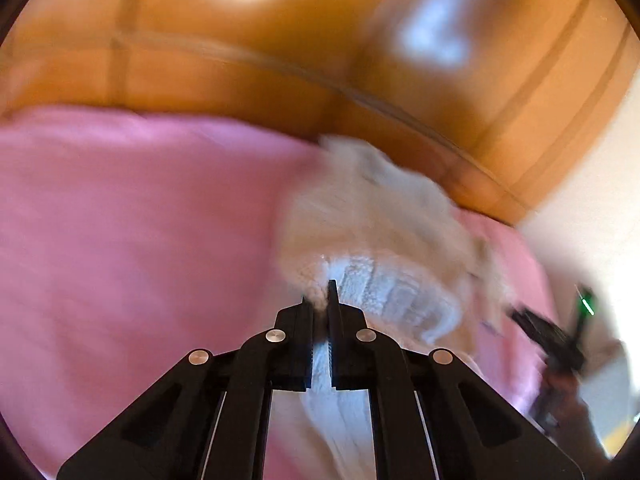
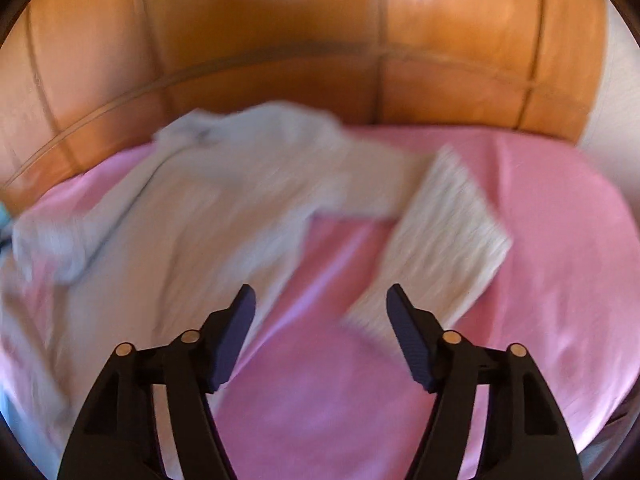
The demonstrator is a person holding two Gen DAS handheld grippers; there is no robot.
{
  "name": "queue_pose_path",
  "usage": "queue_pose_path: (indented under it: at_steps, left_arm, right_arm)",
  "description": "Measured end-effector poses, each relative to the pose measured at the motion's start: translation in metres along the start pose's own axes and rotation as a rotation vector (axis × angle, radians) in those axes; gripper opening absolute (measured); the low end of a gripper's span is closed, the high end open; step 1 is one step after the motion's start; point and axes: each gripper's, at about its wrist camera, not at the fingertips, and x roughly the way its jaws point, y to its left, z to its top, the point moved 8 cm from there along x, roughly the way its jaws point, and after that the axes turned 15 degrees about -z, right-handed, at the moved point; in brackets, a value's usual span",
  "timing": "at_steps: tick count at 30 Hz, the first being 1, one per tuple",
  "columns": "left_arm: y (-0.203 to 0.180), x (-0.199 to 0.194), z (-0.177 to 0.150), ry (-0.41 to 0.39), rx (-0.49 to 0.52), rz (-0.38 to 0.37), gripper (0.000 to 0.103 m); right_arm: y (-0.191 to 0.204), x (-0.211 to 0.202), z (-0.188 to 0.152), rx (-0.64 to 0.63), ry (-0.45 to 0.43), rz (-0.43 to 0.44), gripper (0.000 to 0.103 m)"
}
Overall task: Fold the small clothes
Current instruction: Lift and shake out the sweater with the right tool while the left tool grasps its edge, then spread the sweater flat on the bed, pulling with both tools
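Note:
A cream knit sweater [image 2: 208, 208] lies spread on a pink bed sheet [image 2: 540, 240], one sleeve with a ribbed cuff [image 2: 440, 240] stretched toward the right. My left gripper [image 1: 320, 300] is shut on a ribbed edge of the sweater [image 1: 380, 240] and holds it lifted above the sheet [image 1: 120, 220]; the view is blurred by motion. My right gripper [image 2: 320, 300] is open and empty, hovering above the sheet, its right finger close to the ribbed cuff. The right gripper also shows in the left wrist view [image 1: 552, 336] at the far right.
A wooden headboard [image 2: 320, 60] runs behind the bed, also in the left wrist view [image 1: 240, 68]. A white wall [image 1: 592, 208] stands at the right. Bare pink sheet lies to the left in the left wrist view.

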Motion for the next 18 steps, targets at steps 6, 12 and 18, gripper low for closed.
queue_pose_path:
  at_steps: [6,12,18]
  left_arm:
    - [0.119,-0.077,0.075,-0.098,-0.070,0.368,0.004]
    - [0.150,-0.095,0.078,-0.109,-0.108,0.530,0.060]
    - [0.084,-0.035,-0.034,0.083,-0.145,0.137,0.059]
  right_arm:
    - [0.037,0.003,-0.031,-0.021,0.054,0.079,0.059]
    - [0.038,0.005,-0.043,0.011,0.114,0.123,0.059]
    - [0.048,-0.003,-0.069,0.056,0.188,0.231,0.044]
